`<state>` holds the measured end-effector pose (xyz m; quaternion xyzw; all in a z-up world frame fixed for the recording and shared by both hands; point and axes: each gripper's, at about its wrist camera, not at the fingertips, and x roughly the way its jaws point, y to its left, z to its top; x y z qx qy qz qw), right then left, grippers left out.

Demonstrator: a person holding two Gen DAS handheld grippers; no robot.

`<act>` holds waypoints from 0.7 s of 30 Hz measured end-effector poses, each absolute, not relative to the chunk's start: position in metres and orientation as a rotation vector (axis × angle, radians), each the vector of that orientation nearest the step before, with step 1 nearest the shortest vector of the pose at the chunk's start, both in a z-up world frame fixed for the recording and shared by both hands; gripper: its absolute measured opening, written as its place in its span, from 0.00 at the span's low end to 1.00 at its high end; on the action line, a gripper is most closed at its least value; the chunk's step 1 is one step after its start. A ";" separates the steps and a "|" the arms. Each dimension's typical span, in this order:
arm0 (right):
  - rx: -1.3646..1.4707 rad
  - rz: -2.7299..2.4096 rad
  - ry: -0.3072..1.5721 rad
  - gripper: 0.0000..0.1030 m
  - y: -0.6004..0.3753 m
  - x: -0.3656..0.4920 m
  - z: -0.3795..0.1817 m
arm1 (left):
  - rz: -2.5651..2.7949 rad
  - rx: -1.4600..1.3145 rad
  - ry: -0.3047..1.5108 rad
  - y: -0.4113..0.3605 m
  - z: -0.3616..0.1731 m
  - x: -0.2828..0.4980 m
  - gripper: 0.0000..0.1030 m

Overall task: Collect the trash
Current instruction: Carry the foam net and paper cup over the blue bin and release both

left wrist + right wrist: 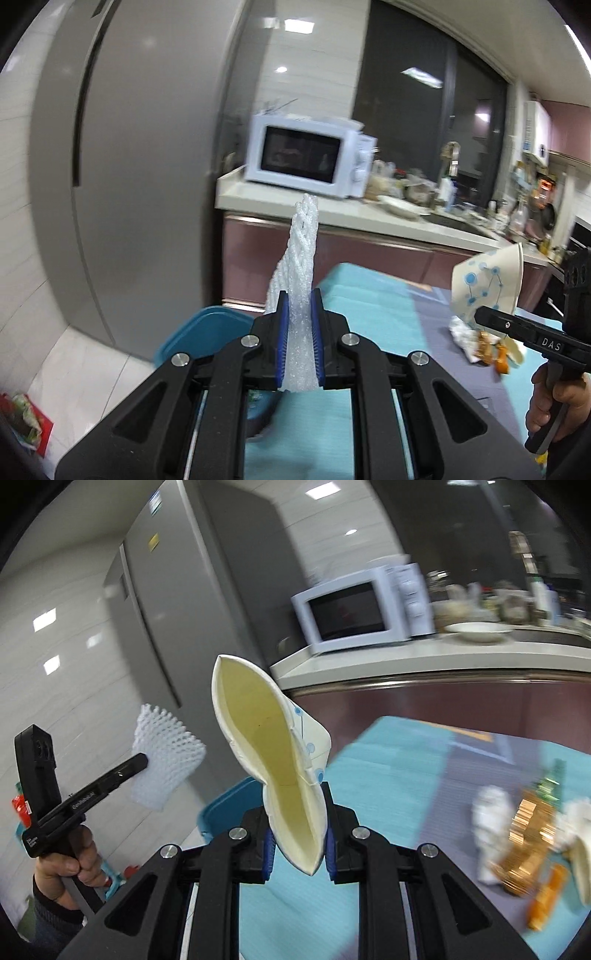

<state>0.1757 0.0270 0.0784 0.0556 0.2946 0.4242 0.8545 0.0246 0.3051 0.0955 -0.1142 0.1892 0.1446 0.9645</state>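
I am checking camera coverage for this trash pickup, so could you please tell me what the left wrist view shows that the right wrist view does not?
Only the left wrist view shows the left gripper pads clamped on the white foam net from close up, and red packaging on the floor.

Only the right wrist view shows the inside of the crushed paper cup held by the right gripper, and the gold wrapper clearly.

Both show the teal bin, the microwave, the fridge and the turquoise table.
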 end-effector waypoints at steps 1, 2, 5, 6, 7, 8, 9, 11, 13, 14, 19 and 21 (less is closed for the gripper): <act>0.113 0.908 0.629 0.19 0.038 0.177 0.077 | 0.300 -0.236 0.396 0.316 0.092 0.025 0.12; 0.103 0.936 0.647 0.19 0.057 0.181 0.075 | 0.308 -0.245 0.407 0.324 0.088 0.027 0.12; 0.074 0.989 0.692 0.19 0.104 0.188 0.068 | 0.315 -0.264 0.450 0.348 0.071 0.033 0.12; 0.064 1.004 0.712 0.19 0.120 0.192 0.063 | 0.320 -0.266 0.469 0.357 0.064 0.037 0.12; 0.050 1.016 0.734 0.19 0.136 0.195 0.058 | 0.325 -0.268 0.487 0.365 0.057 0.040 0.12; 0.042 1.020 0.747 0.19 0.146 0.198 0.055 | 0.332 -0.275 0.500 0.370 0.051 0.044 0.12; 0.027 1.025 0.766 0.19 0.161 0.201 0.050 | 0.325 -0.292 0.523 0.380 0.043 0.047 0.12; 0.007 1.031 0.809 0.19 0.183 0.210 0.040 | 0.324 -0.311 0.554 0.389 0.030 0.057 0.12; -0.006 1.039 0.863 0.19 0.206 0.219 0.028 | 0.323 -0.314 0.578 0.397 0.018 0.067 0.12; -0.008 1.037 0.882 0.19 0.212 0.222 0.024 | 0.324 -0.322 0.588 0.401 0.013 0.071 0.12; -0.042 1.013 0.973 0.19 0.243 0.237 -0.002 | 0.324 -0.364 0.636 0.422 -0.010 0.094 0.12; -0.043 1.006 1.005 0.19 0.251 0.242 -0.009 | 0.328 -0.375 0.655 0.427 -0.020 0.100 0.12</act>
